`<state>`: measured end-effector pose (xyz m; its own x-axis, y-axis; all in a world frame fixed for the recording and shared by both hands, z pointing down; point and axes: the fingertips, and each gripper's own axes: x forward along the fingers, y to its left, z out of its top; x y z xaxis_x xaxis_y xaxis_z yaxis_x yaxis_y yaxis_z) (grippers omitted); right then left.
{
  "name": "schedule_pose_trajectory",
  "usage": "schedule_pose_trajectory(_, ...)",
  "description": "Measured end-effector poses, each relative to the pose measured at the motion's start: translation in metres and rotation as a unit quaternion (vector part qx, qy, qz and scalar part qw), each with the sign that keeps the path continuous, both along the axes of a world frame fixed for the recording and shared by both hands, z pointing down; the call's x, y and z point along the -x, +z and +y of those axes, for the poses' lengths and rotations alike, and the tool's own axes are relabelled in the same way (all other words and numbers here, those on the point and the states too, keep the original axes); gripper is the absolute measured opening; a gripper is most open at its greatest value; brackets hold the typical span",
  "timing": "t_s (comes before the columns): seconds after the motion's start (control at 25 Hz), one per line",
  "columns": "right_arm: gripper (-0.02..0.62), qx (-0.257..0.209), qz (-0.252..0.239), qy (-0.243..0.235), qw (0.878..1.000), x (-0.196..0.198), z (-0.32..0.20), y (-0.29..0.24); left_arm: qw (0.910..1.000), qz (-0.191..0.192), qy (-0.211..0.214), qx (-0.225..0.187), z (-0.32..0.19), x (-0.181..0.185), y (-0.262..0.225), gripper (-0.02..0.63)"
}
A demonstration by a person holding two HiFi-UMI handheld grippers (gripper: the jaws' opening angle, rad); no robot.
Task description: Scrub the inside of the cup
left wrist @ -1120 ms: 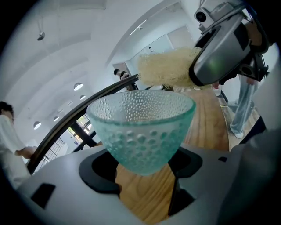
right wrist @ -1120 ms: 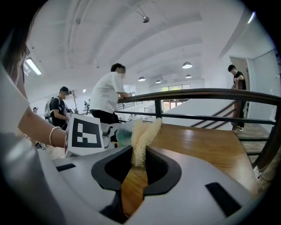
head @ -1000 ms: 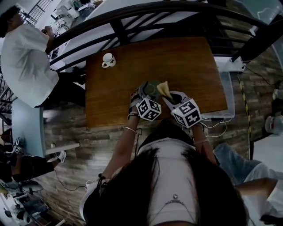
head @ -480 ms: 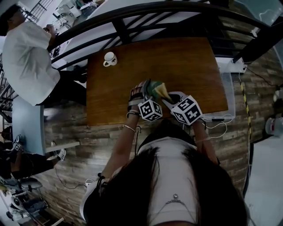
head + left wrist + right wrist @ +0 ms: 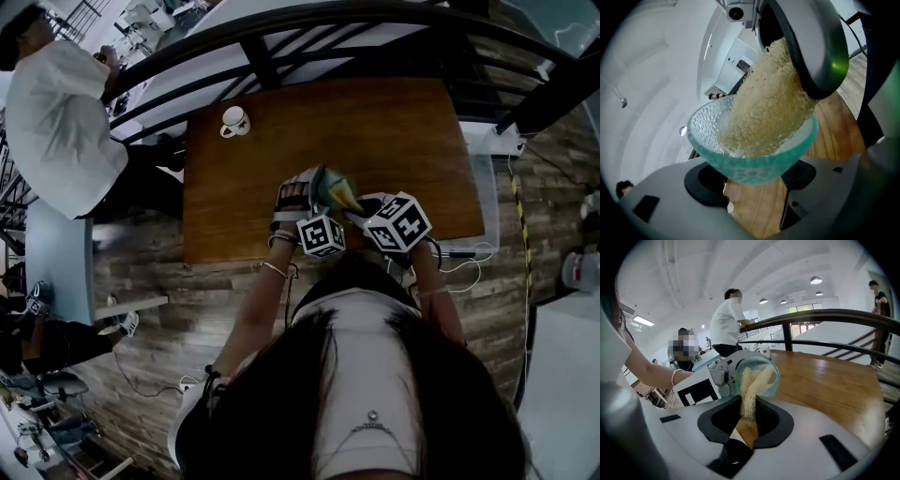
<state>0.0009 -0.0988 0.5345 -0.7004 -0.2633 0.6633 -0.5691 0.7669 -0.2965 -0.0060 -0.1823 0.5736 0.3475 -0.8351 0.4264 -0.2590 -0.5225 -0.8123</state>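
No words, brands, numbers or signs legible anywhere. Only black-and-white square patterns, without letters or digits, on the marker cube [image 5: 321, 235] of the left hand-held gripper [image 5: 754, 180] and on the matching cube [image 5: 398, 222] of the right hand-held gripper [image 5: 749, 420].

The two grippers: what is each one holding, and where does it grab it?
The left gripper holds the teal cup by its base. The right gripper pinches the scrub sponge by its near end; the far end is inside the cup.
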Motion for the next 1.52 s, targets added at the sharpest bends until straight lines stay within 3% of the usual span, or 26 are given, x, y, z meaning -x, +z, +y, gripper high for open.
schedule_pose_trajectory(0.28,0.091,0.059,-0.009,0.003,0.998,0.000,0.003,0.006,0.9989,-0.024,0.021,-0.035,0.003,-0.002,0.003,0.334)
schedule_pose_trajectory(0.6,0.091,0.079,-0.027,0.011,0.996,0.001,-0.001,0.004,0.9990,-0.023,0.025,-0.029,0.015,-0.013,-0.006,0.334)
schedule_pose_trajectory(0.8,0.091,0.114,-0.090,0.030,0.989,0.006,-0.004,-0.002,0.9990,-0.014,0.021,-0.037,0.015,-0.015,-0.009,0.334)
schedule_pose_trajectory(1.0,0.089,0.166,-0.196,0.061,0.964,0.011,-0.009,-0.014,0.9987,-0.001,0.011,-0.049,0.013,-0.012,-0.014,0.334)
schedule_pose_trajectory(1.24,0.087,0.224,-0.313,0.097,0.918,0.014,-0.013,-0.026,0.9983,0.010,0.000,-0.058,0.010,-0.008,-0.019,0.334)
schedule_pose_trajectory(1.52,0.084,0.272,-0.401,0.124,0.866,0.013,-0.020,-0.038,0.9973,0.034,-0.010,-0.064,0.007,-0.006,-0.026,0.334)
